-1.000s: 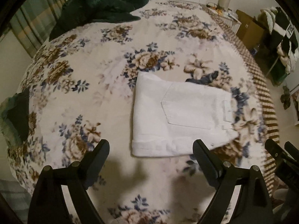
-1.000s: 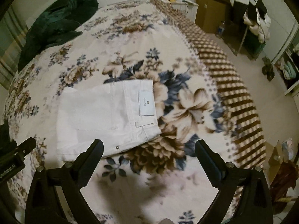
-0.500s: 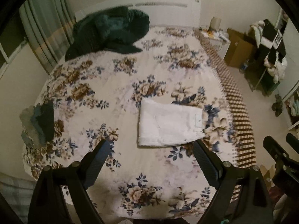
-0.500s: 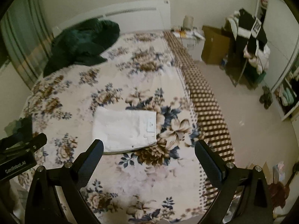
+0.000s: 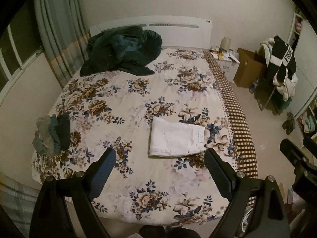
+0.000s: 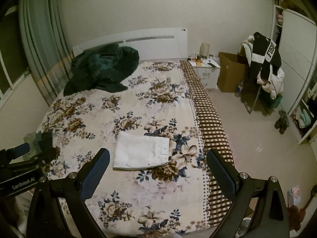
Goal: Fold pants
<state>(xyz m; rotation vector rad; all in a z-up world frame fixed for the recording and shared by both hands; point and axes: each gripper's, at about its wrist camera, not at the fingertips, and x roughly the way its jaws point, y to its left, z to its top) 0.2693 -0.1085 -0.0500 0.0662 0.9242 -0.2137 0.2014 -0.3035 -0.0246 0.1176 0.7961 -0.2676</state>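
Left wrist view shows the white pants [image 5: 175, 139] lying on the floral bedspread [image 5: 122, 107], well beyond and between the spread fingers of the left gripper [image 5: 160, 158], whose jaws stand wide with nothing between them. The right gripper [image 6: 158, 158] is likewise wide apart and empty, high above the bed. The pants are folded into a neat flat rectangle, back pocket and small label facing up.

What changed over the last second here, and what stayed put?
Both the left gripper and right gripper pulled up and back from the bed, open and empty throughout. The folded white pants stayed flat in place, as did the dark green blanket.
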